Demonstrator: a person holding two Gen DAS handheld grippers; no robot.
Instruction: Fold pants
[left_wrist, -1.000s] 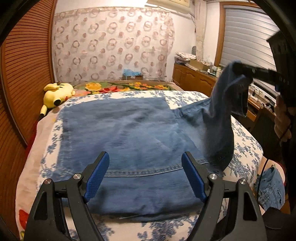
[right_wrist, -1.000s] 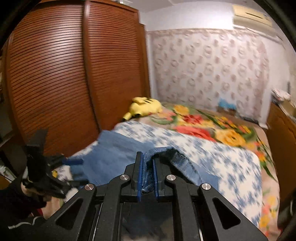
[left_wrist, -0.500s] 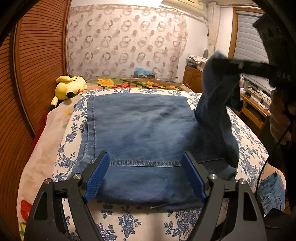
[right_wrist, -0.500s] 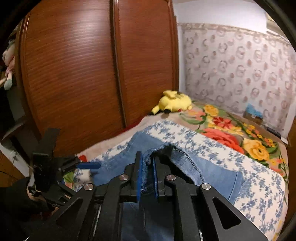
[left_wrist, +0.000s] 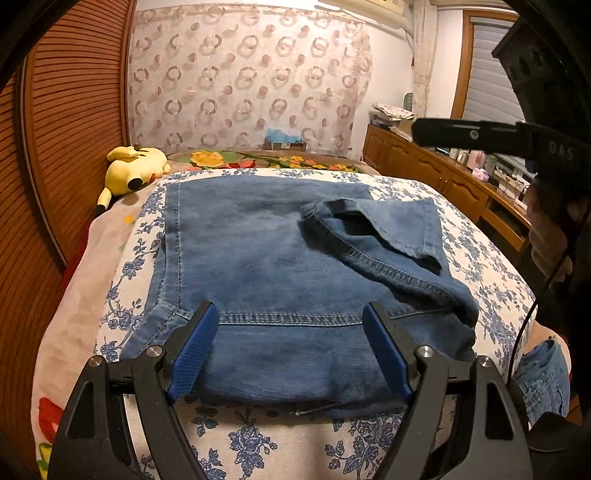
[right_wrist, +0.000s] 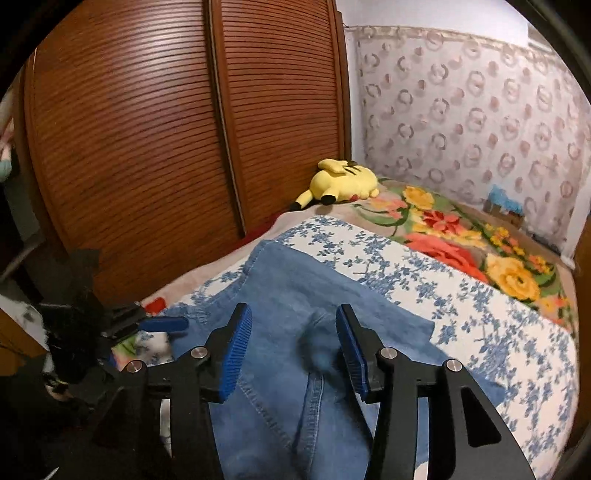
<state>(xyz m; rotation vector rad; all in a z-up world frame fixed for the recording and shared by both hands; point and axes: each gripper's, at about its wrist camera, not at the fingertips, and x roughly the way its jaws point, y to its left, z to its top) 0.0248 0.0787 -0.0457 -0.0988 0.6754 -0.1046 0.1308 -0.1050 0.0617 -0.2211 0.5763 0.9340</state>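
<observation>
Blue denim pants (left_wrist: 258, 258) lie folded flat on the bed, with one leg end (left_wrist: 384, 236) flopped loosely across their right side. My left gripper (left_wrist: 288, 343) is open and empty, hovering just above the near edge of the pants. My right gripper (right_wrist: 291, 347) is open and empty above the denim (right_wrist: 295, 295); it also shows as a dark shape at the upper right of the left wrist view (left_wrist: 480, 134). My left gripper appears at the left of the right wrist view (right_wrist: 162, 325).
A yellow plush toy (left_wrist: 129, 173) lies at the bed's far left by the wooden wardrobe (right_wrist: 166, 129). A floral blanket (right_wrist: 461, 236) covers the far end. A wooden dresser (left_wrist: 443, 181) stands to the right. More denim (left_wrist: 543, 380) hangs off the bed's right.
My right gripper opened and let go of the pant leg, which dropped onto the folded pants. The left gripper stayed open near the front edge.
</observation>
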